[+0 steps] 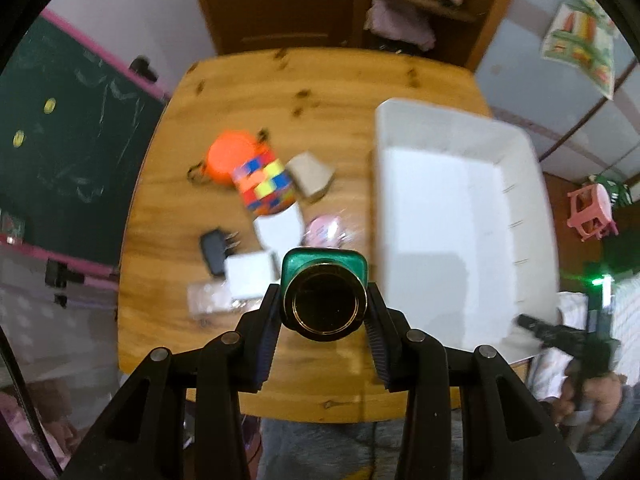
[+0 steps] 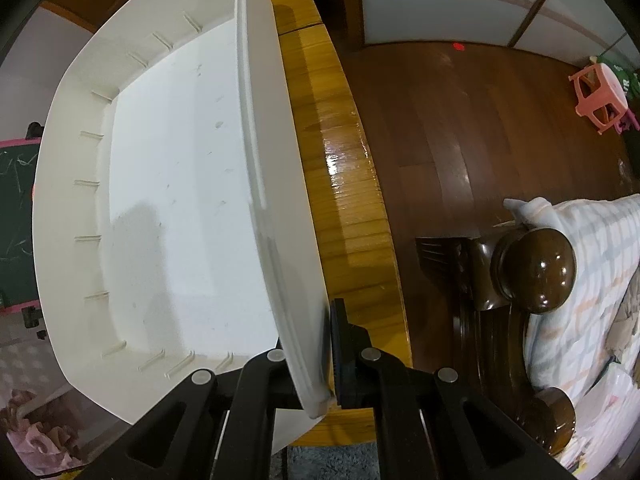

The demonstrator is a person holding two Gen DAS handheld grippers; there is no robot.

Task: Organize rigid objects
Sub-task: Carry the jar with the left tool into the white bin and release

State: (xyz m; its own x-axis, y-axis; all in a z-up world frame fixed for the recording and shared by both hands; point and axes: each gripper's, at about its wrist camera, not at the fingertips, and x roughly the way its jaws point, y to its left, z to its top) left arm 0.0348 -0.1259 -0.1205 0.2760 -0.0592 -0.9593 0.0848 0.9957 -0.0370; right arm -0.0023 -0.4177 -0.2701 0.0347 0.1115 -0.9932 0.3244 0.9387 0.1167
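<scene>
My left gripper [image 1: 325, 312] is shut on a green bottle with a dark gold-rimmed cap [image 1: 325, 304], held well above the wooden table [image 1: 224, 92]. On the table lie an orange round pouch [image 1: 226, 156], a multicoloured cube [image 1: 264, 186], a grey box [image 1: 310, 176], two white blocks [image 1: 280, 228], a black plug adapter [image 1: 216, 250] and a pink packet [image 1: 324, 230]. The white bin [image 1: 460, 224] stands empty at the right. My right gripper [image 2: 320, 356] is shut on the white bin's near wall [image 2: 296, 320]; the inner finger is hidden behind the wall.
A green chalkboard [image 1: 60, 140] stands left of the table. Beyond the table's right edge [image 2: 352, 200] is dark wood floor, a carved wooden bedpost [image 2: 534, 270] with striped bedding, and a pink stool [image 2: 600, 98]. A dark cabinet [image 1: 288, 4] stands behind the table.
</scene>
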